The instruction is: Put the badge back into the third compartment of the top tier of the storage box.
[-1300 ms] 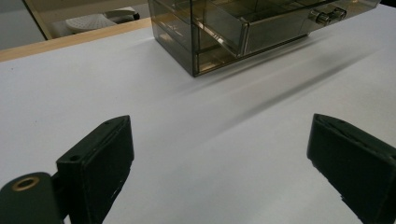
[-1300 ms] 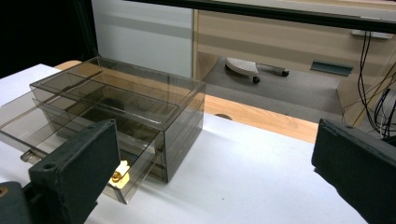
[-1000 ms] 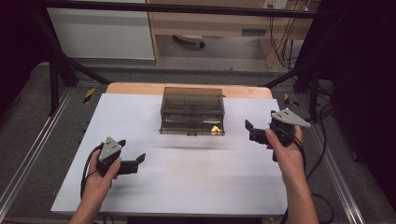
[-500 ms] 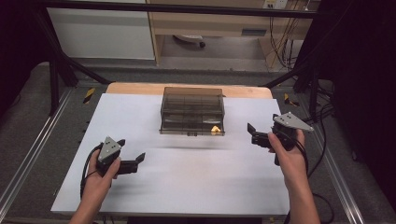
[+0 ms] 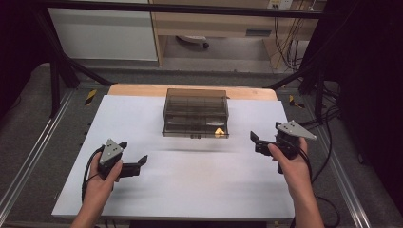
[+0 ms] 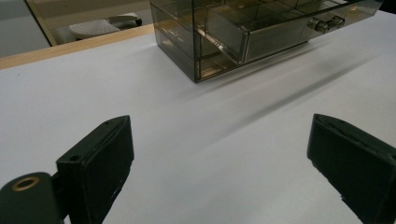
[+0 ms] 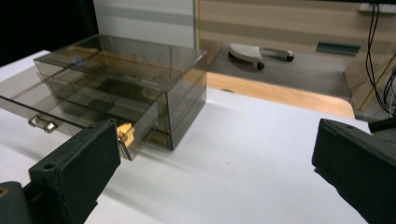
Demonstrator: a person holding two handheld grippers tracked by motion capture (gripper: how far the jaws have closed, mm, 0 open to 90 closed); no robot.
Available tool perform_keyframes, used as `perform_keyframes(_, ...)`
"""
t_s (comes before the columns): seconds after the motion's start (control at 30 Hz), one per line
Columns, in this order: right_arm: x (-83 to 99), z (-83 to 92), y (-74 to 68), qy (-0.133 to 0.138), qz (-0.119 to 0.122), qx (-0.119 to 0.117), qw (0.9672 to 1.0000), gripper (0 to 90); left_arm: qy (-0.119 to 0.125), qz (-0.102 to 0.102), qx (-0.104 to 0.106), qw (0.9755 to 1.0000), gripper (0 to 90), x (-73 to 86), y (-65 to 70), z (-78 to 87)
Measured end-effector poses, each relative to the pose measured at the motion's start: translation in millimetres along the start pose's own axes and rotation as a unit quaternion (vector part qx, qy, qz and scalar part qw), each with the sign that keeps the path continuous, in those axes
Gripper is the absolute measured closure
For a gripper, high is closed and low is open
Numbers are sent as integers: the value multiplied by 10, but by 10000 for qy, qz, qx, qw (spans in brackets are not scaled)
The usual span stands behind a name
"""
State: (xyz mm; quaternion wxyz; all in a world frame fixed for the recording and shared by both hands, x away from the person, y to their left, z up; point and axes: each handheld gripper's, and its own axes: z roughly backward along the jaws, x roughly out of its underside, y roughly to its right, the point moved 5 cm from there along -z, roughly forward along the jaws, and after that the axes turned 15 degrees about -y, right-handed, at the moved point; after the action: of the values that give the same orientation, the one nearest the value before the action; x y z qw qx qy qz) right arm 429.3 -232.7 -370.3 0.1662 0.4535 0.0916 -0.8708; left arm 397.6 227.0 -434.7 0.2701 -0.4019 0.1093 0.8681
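Note:
A smoky see-through drawer box (image 5: 196, 110) stands at the back middle of the white table (image 5: 199, 190). Its bottom drawer (image 5: 195, 132) is pulled out a little, and a small yellow piece (image 5: 219, 130) lies in the drawer's right end. My left gripper (image 5: 134, 153) is open near the front left, empty and well short of the box (image 6: 243, 32). My right gripper (image 5: 255, 142) is open and empty, to the right of the box and slightly nearer the front. In the right gripper view the yellow piece (image 7: 125, 131) shows just past my left jaw, beside the drawer handle (image 7: 42, 123).
A wooden strip (image 5: 142, 89) edges the table's far side. Metal rails (image 5: 28, 161) run along both sides. Cables (image 5: 328, 142) trail off the table's right. A white fixture (image 7: 254, 52) lies on the floor beyond the table.
My right gripper has drawn back a little toward the front right, away from the box. The left gripper has barely moved. Both stay open.

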Motion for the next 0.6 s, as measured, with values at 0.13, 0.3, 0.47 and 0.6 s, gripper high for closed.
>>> perform_keyframes(0.13,74,-23,12,-62,-11,5,10000,18,8,9,6,10000,72,1,-2,2)
perform_keyframes(0.3,152,-48,8,-164,-13,-24,9999,20,19,16,6,10000,72,0,-3,5)
perform_keyframes(0.47,255,-82,21,-249,-31,-14,9997,27,36,28,3,10000,72,-5,-6,7)
perform_keyframes(0.6,380,-119,25,-340,-36,-5,9994,32,31,14,0,10000,72,-2,-6,9)
